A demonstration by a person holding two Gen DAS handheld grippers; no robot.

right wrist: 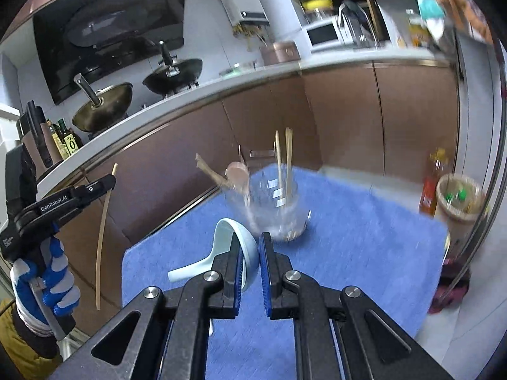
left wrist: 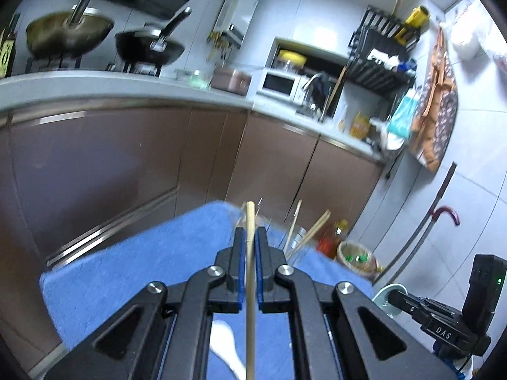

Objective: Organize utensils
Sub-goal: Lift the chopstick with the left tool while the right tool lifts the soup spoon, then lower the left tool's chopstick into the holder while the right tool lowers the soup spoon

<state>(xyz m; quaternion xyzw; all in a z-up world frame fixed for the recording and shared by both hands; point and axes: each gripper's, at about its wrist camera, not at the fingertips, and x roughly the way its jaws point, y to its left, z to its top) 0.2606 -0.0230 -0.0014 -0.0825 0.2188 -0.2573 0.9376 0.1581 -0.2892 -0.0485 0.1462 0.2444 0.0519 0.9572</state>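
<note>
My left gripper (left wrist: pixel 250 237) is shut on a single wooden chopstick (left wrist: pixel 250 285), which runs straight back between the blue pads. In the right wrist view the left gripper (right wrist: pixel 109 182) is raised at the left in a gloved hand (right wrist: pixel 44 285), the chopstick (right wrist: pixel 103 237) hanging below it. My right gripper (right wrist: pixel 250 240) is shut on the bowl of a pale blue ceramic spoon (right wrist: pixel 226 231), lifted over the blue towel (right wrist: pixel 364 237). A clear glass jar (right wrist: pixel 279 209) on the towel holds several chopsticks (right wrist: pixel 288 158) and a wooden spoon (right wrist: pixel 236 172). A white spoon (left wrist: pixel 221 332) lies on the towel (left wrist: pixel 126 269).
Brown cabinets (left wrist: pixel 126 164) under a white counter (left wrist: pixel 95 85) face the towel-covered table. Two woks (right wrist: pixel 104 104) sit on the stove. An oil bottle (right wrist: pixel 432 186) and a woven basket (right wrist: pixel 459 199) stand on the floor at the right. A black camera mount (left wrist: pixel 443 319) sits near the table's right edge.
</note>
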